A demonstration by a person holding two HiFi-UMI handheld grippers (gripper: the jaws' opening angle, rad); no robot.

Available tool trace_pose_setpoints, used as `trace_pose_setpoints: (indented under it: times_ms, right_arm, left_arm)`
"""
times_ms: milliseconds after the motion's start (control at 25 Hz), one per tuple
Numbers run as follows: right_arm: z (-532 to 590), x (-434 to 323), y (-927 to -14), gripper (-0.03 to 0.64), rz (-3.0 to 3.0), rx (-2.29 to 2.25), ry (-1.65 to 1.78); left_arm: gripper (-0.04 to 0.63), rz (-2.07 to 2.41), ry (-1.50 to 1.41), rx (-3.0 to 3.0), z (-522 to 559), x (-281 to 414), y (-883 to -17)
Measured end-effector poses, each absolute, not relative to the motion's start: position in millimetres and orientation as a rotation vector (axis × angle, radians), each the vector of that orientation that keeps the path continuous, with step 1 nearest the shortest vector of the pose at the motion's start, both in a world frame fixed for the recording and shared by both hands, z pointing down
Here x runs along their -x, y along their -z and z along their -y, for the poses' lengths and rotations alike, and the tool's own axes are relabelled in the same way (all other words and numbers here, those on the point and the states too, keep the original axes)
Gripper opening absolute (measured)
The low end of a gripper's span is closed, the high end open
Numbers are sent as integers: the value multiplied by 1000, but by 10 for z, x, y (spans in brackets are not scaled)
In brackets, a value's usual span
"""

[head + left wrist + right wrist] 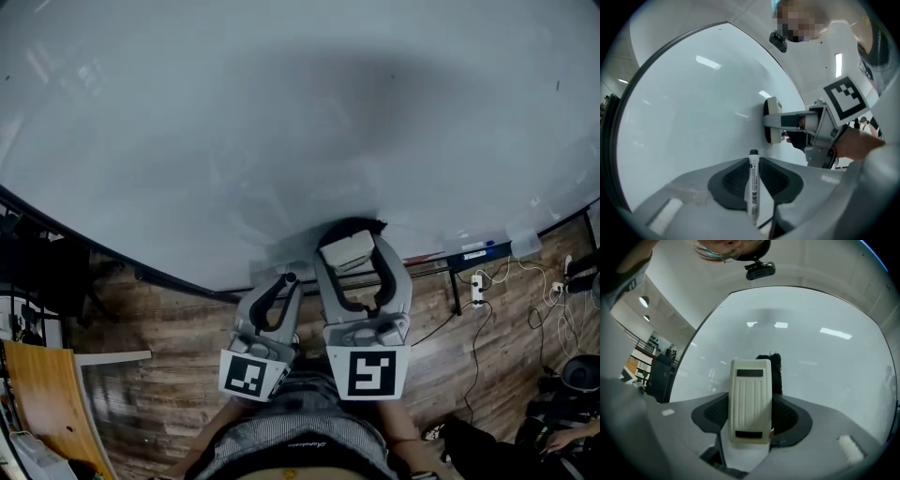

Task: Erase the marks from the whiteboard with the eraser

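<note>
The whiteboard [281, 141] fills the upper head view and shows no clear marks. My right gripper [352, 255] is shut on a cream eraser [345, 251], whose black felt side is pressed to the board near its lower edge. In the right gripper view the eraser [750, 399] stands upright between the jaws of the right gripper [751, 417], with the felt [775, 371] against the board. My left gripper [284, 284] hovers just left of it, shut on a white marker [753, 187] that points at the board. From the left gripper [753, 174] view, the eraser [772, 120] lies ahead to the right.
A ledge [473, 251] with markers runs under the board at the right. A power strip with cables [478, 286] hangs below it. A wooden panel [37, 394] and dark furniture [37, 272] stand at the left on the plank floor.
</note>
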State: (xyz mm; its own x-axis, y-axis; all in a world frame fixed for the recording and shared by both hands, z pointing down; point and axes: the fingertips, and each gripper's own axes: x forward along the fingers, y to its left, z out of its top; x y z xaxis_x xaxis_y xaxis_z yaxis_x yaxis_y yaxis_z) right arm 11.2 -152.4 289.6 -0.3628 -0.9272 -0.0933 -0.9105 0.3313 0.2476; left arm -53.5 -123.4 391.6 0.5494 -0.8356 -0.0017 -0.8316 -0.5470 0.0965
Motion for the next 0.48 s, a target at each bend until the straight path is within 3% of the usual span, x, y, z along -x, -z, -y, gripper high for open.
trace_pose_setpoints:
  times_ms: [240, 480]
  right_arm:
    - [1649, -938, -3069, 259, 2386, -1867, 295]
    - [1647, -1109, -3089, 259, 2382, -1875, 303]
  left_arm:
    - [78, 1395, 86, -2765, 1298, 129, -3864]
    - [78, 1388, 112, -2751, 1303, -85, -3786]
